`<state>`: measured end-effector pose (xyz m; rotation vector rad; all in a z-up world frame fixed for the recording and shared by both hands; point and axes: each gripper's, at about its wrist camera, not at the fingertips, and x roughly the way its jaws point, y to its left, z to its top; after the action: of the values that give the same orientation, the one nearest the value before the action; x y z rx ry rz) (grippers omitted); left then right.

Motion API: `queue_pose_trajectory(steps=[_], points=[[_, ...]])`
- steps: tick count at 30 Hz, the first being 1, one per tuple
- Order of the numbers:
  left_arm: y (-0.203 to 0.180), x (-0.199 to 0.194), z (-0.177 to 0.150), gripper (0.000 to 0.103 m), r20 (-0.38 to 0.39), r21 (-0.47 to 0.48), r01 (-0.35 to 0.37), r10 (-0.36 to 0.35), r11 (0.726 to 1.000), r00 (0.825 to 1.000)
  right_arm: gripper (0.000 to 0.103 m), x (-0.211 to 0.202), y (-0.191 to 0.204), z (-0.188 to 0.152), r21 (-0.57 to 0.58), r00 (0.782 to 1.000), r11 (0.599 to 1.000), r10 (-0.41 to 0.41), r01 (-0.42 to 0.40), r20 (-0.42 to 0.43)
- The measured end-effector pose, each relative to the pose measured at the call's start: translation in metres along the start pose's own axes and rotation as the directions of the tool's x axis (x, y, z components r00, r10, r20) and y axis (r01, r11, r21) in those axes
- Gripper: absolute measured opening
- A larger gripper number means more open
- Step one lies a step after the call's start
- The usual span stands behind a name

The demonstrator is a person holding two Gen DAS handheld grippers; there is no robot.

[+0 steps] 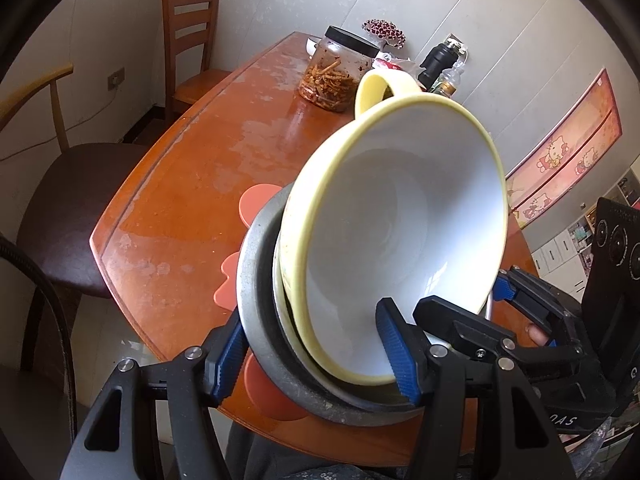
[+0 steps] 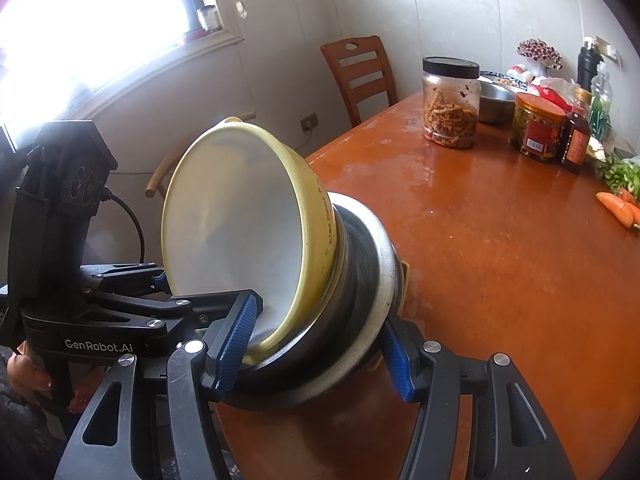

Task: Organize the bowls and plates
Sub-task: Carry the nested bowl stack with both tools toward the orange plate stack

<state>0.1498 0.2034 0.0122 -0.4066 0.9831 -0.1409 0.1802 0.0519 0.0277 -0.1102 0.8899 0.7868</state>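
Setting: orange-brown wooden table [image 2: 500, 240] against a pale panelled wall, wooden chair [image 1: 192, 40] at the far end, bright window on my right camera's left.

Item 1: yellow bowl [image 1: 396, 236], white inside, nested in a grey metal bowl [image 1: 256, 300]. The stack is tipped on edge over the near table corner; its axis lies close to level, mouth opening toward my left gripper's side.

Item 2: left gripper [image 1: 316, 360], fingers clamped across both rims, one blue pad inside the yellow bowl, the other on the metal bowl's outer wall.

Item 3: right gripper [image 2: 320, 356], likewise closed on the stack.

Item 4: orange mat [image 1: 256, 200] beneath; whether the stack touches it I cannot tell.

Item 5: black-lidded jar [image 2: 452, 104], bottles, carrots [image 2: 620, 208] at the far end.
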Motion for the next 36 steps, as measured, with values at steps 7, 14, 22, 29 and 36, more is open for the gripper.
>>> queue_pose_trajectory(steps=[7,14,22,29,36], points=[[0.003,0.000,-0.001,0.062,-0.001,-0.005,-0.014,0.014,1.000,1.000,0.062,-0.001,0.004,0.000,-0.013,1.000,1.000,-0.010,0.010,0.002],[0.004,0.001,-0.003,0.062,0.009,0.000,-0.050,0.050,0.999,0.999,0.070,-0.011,0.010,0.002,-0.056,0.996,0.996,-0.066,0.069,0.054],[0.006,-0.005,-0.003,0.073,0.028,-0.021,-0.090,0.090,0.996,0.996,0.076,-0.016,0.005,0.001,-0.039,0.994,0.995,-0.085,0.088,0.063],[0.019,0.007,0.000,0.075,-0.007,-0.075,-0.044,0.043,0.996,0.999,0.077,-0.008,-0.003,0.000,0.005,0.999,0.999,-0.040,0.040,0.037],[0.012,0.016,0.002,0.083,-0.021,-0.051,-0.046,0.045,0.998,0.999,0.077,0.003,-0.011,-0.003,0.029,1.000,1.000,-0.009,0.008,0.020]])
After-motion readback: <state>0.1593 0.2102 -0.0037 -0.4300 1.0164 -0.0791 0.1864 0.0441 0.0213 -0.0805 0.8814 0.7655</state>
